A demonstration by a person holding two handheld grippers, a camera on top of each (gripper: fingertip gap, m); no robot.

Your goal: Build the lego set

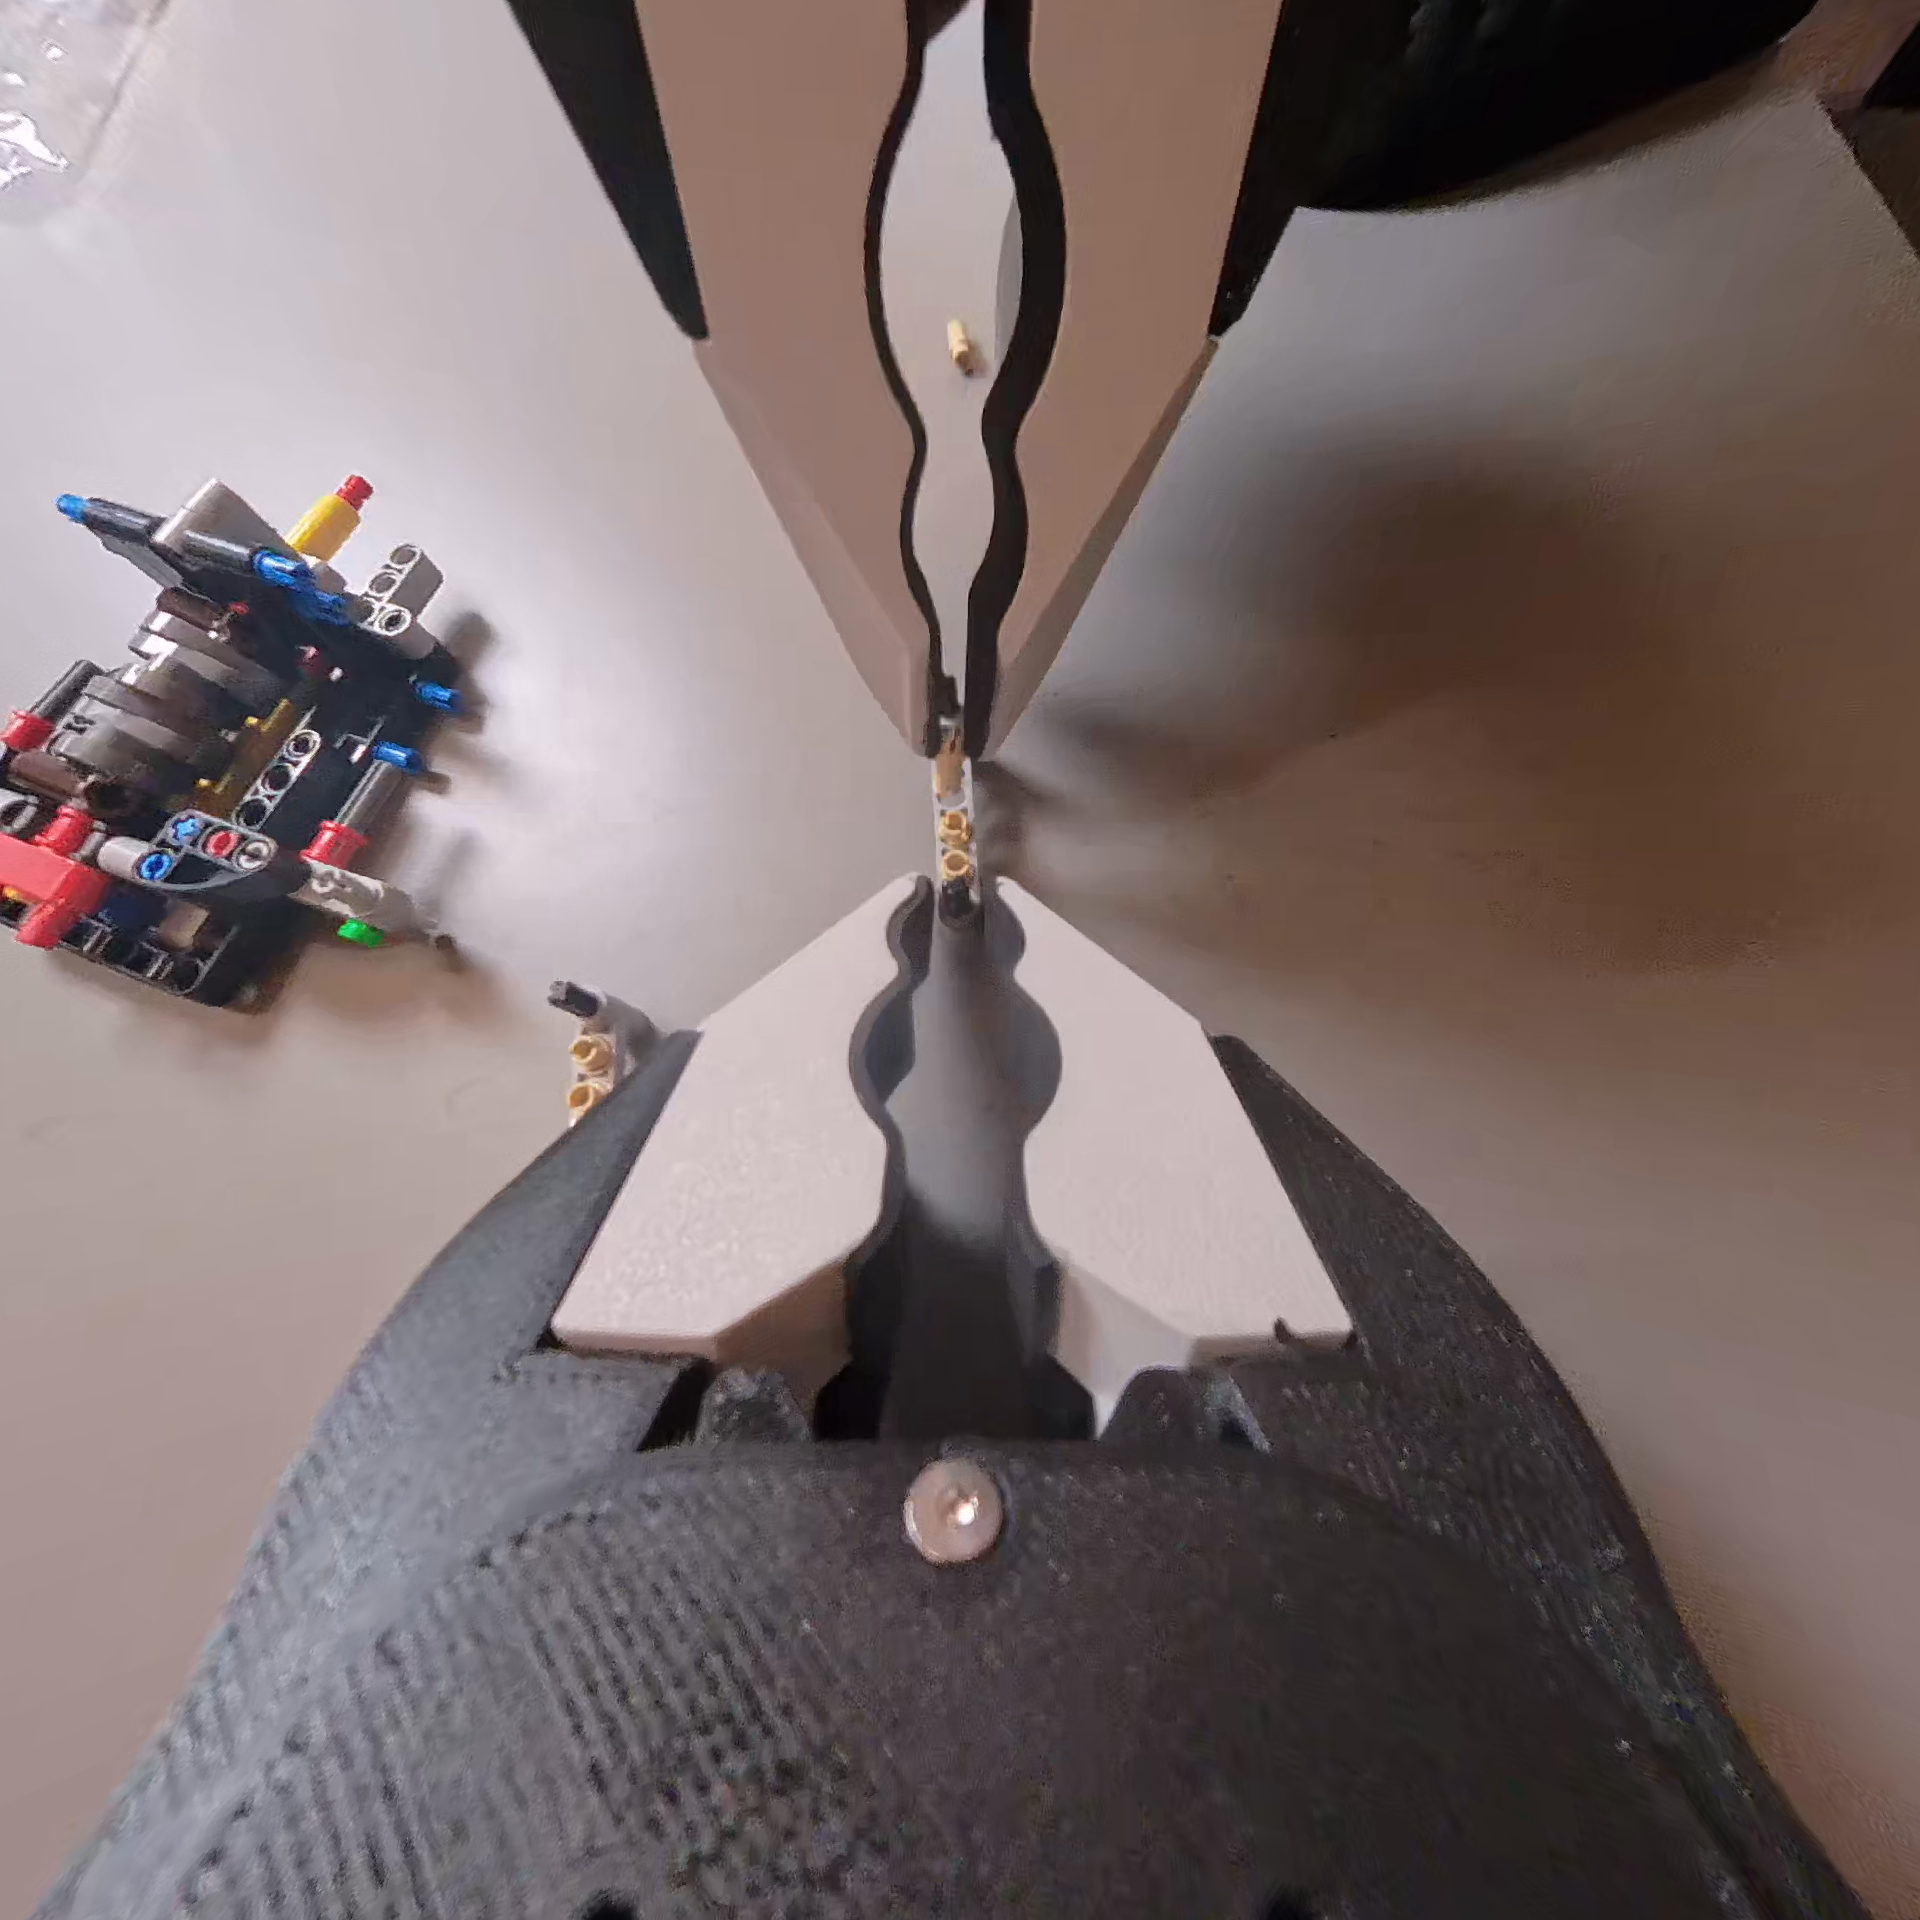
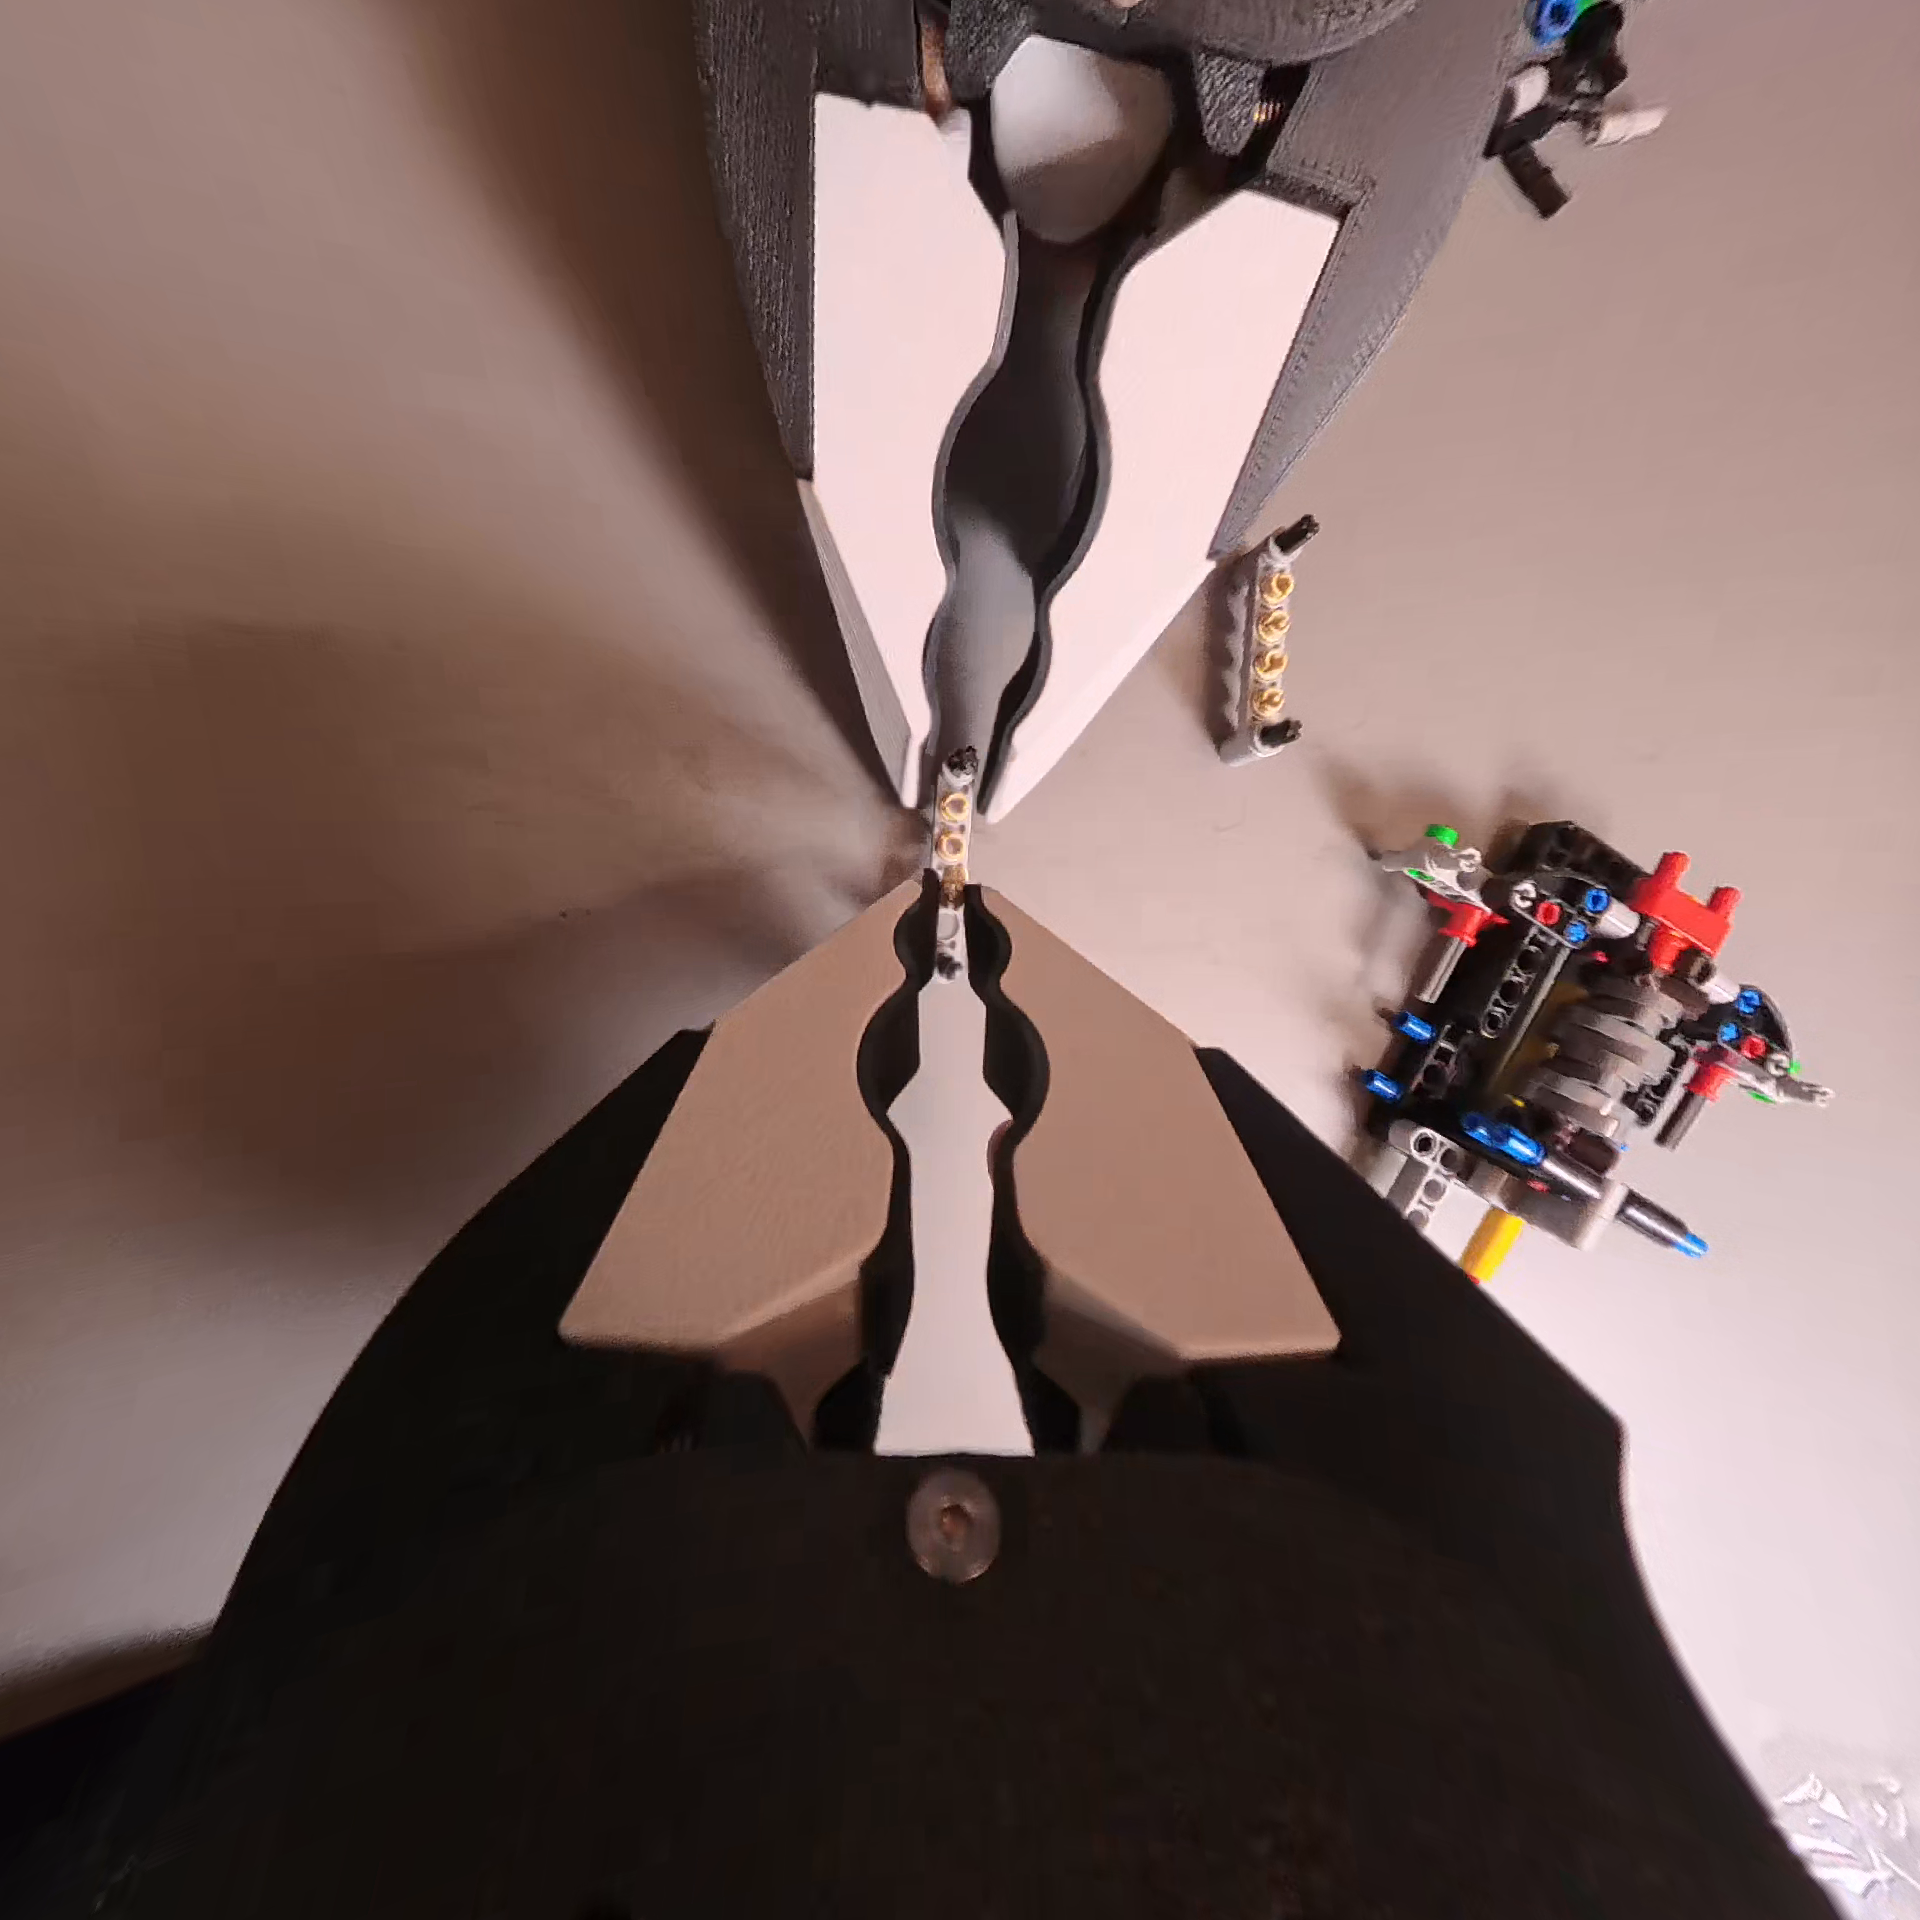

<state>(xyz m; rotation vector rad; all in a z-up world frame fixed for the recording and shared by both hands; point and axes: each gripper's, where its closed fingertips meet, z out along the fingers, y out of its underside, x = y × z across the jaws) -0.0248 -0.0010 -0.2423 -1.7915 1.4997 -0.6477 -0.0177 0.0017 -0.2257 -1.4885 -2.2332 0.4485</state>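
Two hand-held grippers meet tip to tip over a plain beige table [image 1: 1455,1039], each pinching one end of a small light grey beam [image 1: 952,821] fitted with tan pins. In the left wrist view, the left gripper [image 1: 956,891] rises from the bottom of the frame, its fingers drawn in narrow around the beam's near end, where a black pin sits. The right gripper [image 1: 951,727] comes down from the top of the frame, its tips clamped on the beam's far end. The beam is at the centre of the frame, between the two sets of tips, apparently lifted off the table, though the blur around it makes that hard to judge. At middle left lies the partly built model [image 1: 218,748], a black frame with grey gears and red, blue, yellow and green pieces. A second grey beam [image 1: 597,1049] with tan pins lies just left of the left gripper's finger, partly hidden by it. A loose tan pin [image 1: 961,348] lies on the table, seen between the right gripper's fingers near the top. Crumpled clear plastic [image 1: 31,125] sits in the upper left corner. In the right wrist view the layout is mirrored: model at middle right, second beam at upper right.
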